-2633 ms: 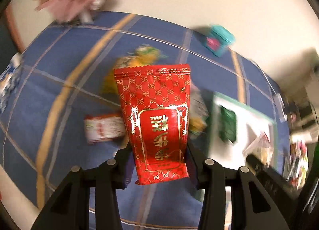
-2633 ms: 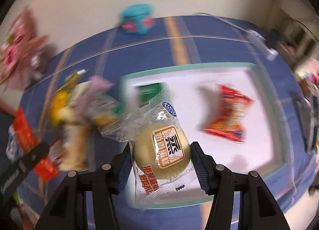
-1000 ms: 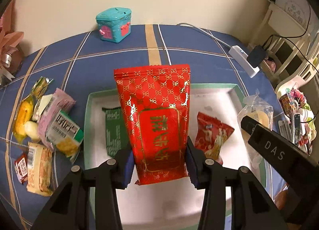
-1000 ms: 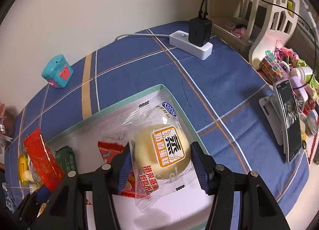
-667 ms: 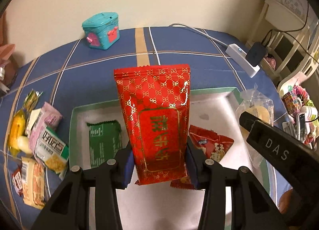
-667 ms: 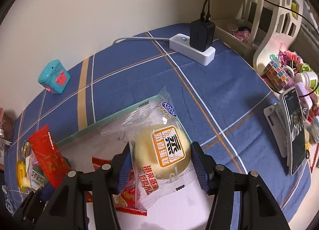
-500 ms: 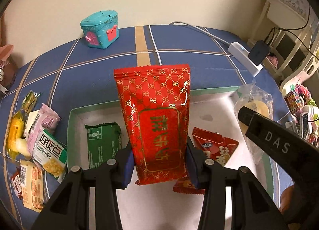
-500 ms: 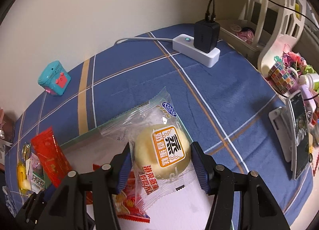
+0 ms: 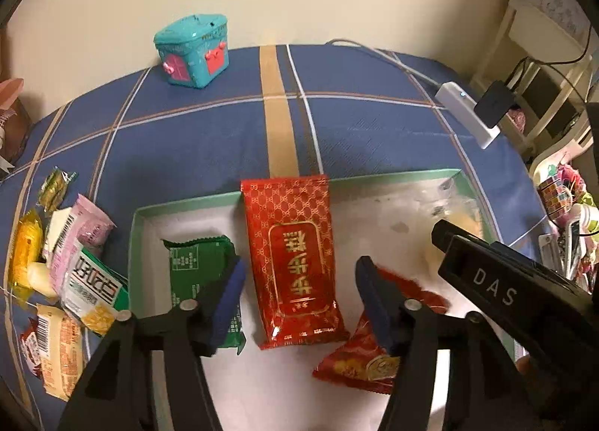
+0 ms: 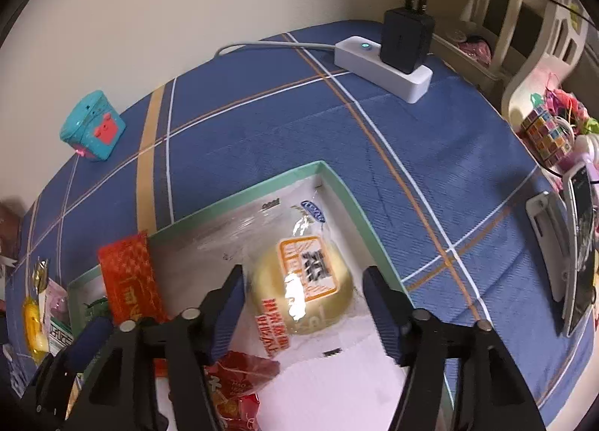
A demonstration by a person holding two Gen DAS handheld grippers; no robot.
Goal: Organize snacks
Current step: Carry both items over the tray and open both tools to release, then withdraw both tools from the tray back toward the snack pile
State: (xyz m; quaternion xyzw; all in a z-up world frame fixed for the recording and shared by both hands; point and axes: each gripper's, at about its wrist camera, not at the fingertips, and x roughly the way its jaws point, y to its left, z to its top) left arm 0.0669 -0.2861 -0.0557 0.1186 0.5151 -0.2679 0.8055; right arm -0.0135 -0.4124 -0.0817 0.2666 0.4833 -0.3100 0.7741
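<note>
A white tray with a green rim [image 9: 179, 203] [image 10: 359, 221] lies on the blue checked cloth. In it are a green packet [image 9: 198, 274], a small red snack bag [image 9: 359, 356] [image 10: 239, 382], a red gold-patterned pouch [image 9: 295, 259] [image 10: 131, 281] and a clear-wrapped yellow bun [image 10: 303, 281]. My left gripper [image 9: 299, 296] is opening; its jaws stand off either side of the red pouch, which has dropped from them. My right gripper [image 10: 303, 311] is opening too, its pads clear of the bun lying in the tray's far right corner.
Several loose snack packets [image 9: 67, 262] lie on the cloth left of the tray. A teal toy box [image 9: 192, 49] stands at the back by the wall. A white power strip with a black charger [image 10: 393, 53] sits at the back right; a phone on a stand [image 10: 576, 251] at the right.
Both grippers have opened. The red pouch has dropped out of the left one into the tray. The bun has left the right one and lies in the tray's corner.
</note>
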